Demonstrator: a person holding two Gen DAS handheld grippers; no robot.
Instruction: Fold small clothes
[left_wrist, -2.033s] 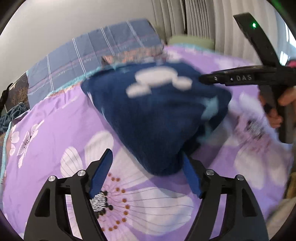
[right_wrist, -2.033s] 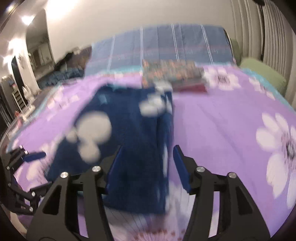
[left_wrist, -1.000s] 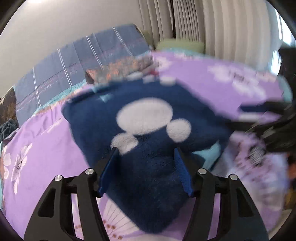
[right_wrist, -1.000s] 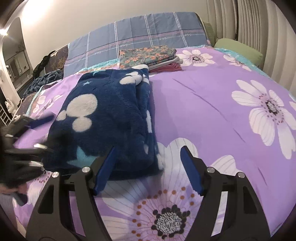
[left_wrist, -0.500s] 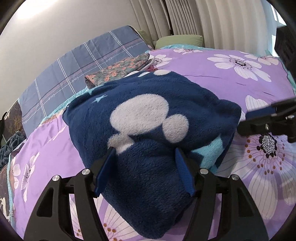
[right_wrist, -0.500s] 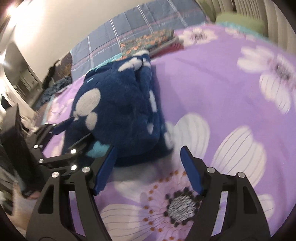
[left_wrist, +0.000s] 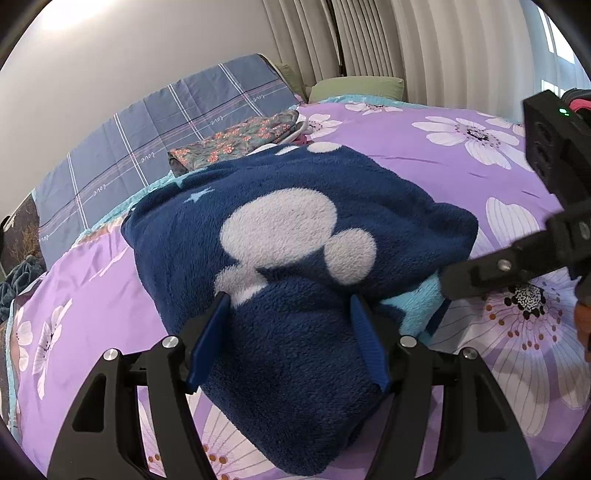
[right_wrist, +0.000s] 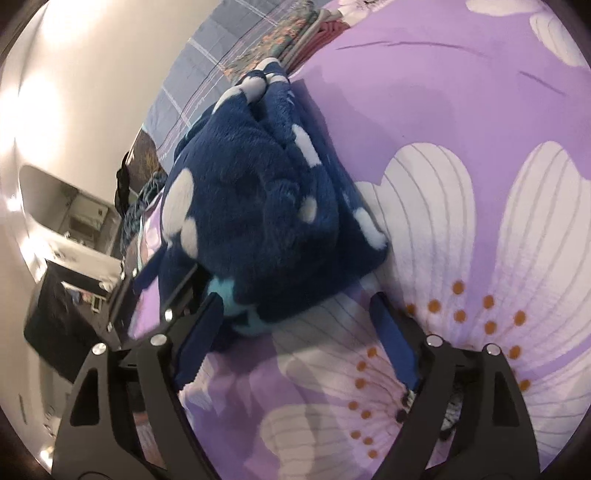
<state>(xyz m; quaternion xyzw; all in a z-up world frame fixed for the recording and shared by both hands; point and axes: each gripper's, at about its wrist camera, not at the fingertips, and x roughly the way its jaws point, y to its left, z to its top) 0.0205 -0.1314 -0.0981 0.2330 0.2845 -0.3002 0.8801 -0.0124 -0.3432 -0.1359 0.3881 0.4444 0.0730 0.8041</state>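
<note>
Folded navy fleece garment (left_wrist: 295, 236) lying on purple floral bedspread (left_wrist: 498, 155). Left gripper (left_wrist: 291, 332) spread wide around its near end; right gripper (right_wrist: 295, 328) spread at the corner, empty. Probably final tidying; next, squaring edges.

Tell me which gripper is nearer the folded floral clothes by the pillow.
Neither clearly. The floral stack lies beyond the navy fleece; the left gripper and right gripper both sit at the fleece's near end.
</note>
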